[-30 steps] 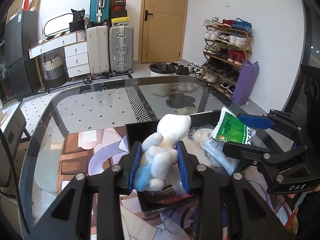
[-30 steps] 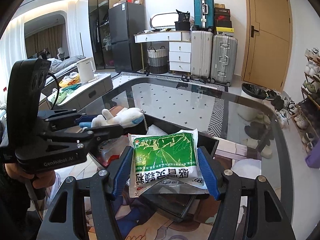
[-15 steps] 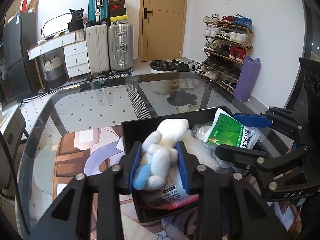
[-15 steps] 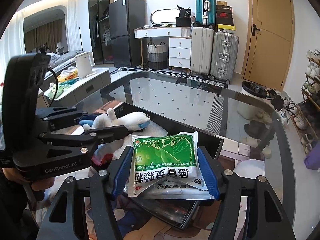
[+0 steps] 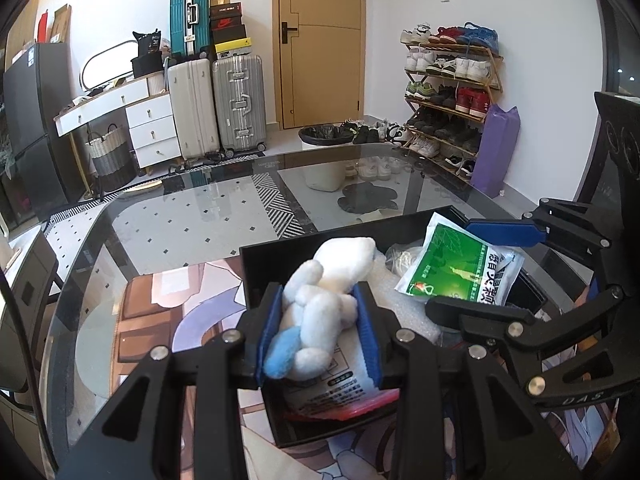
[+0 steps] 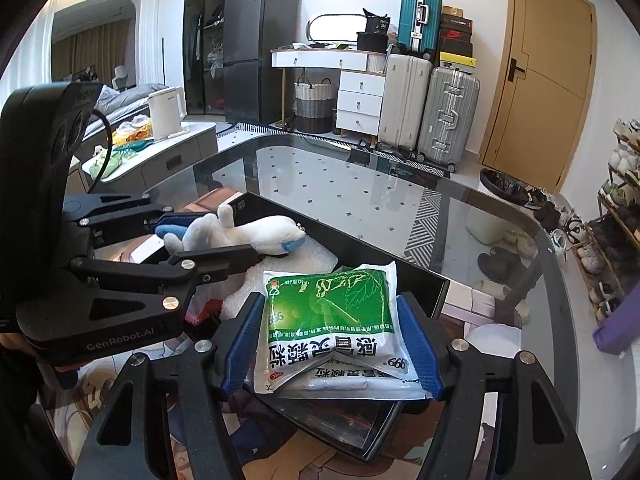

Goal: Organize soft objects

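My left gripper is shut on a white plush toy with blue ears, held just above a black tray on the glass table. The toy also shows in the right wrist view. My right gripper is shut on a green and white packet, held over the tray's right side; the packet shows in the left wrist view too. Inside the tray lie white bubble wrap, a clear bag and a printed pouch with a red edge.
The tray's far wall faces the bare glass tabletop. A cartoon mat lies under the tray. Suitcases, a shoe rack and a bin stand beyond the table.
Both grippers have dropped lower over the tray with their loads still held. The plush toy and the packet now sit closer to the tray's contents.
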Demonstrator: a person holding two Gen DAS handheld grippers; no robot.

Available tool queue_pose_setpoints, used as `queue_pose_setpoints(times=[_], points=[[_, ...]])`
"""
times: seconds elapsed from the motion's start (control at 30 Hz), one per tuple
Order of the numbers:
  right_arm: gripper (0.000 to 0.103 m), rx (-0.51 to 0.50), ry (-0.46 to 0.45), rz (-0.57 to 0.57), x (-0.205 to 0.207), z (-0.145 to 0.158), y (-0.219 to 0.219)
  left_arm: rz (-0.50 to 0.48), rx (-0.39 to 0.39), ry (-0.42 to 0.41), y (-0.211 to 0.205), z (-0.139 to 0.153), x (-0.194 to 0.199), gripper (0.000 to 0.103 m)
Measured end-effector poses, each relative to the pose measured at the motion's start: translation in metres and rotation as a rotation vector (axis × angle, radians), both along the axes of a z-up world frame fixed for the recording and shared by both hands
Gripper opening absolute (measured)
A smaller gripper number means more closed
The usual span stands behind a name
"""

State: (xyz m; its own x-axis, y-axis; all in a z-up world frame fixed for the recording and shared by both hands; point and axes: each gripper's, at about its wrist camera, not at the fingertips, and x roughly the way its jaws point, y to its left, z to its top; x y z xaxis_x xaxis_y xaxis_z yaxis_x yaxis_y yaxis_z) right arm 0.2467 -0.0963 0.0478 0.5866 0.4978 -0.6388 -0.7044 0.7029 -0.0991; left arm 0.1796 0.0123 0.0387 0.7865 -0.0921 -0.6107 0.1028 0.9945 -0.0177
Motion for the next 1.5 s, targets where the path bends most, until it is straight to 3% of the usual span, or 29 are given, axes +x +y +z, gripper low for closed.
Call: queue_pose_setpoints(times=[0.23,0.37,0.53,0.6,0.7,1.07,1.5], points=[[0.084,0.022,-0.02,0.007,-0.012,0.009,-0.009,0.006,-0.059,-0.011,0.007,0.007,-0.008,0.046],[0.093,0.05,-0.035,0.0,-0.021,0.017,-0.017,-0.001,-0.057,-0.049,0.007,0.017,-0.021,0.059],[0.102,0.081,-0.053,-0.018,-0.031,0.023,-0.028,-0.008,-0.053,-0.072,0.009,0.029,-0.035,0.065],[0.102,0.104,-0.057,-0.02,-0.037,0.025,-0.031,-0.001,-0.055,-0.082,0.01,0.033,-0.039,0.084],[0.102,0.137,-0.049,-0.018,-0.045,0.026,-0.037,0.013,-0.058,-0.137,0.013,0.04,-0.052,0.098],[0.102,0.239,-0.066,-0.022,-0.07,0.019,-0.054,0.05,-0.064,-0.179,0.024,0.035,-0.082,0.103],[0.102,0.237,-0.07,-0.036,-0.071,0.001,-0.053,0.097,-0.056,-0.149,0.027,0.002,-0.086,0.103]])
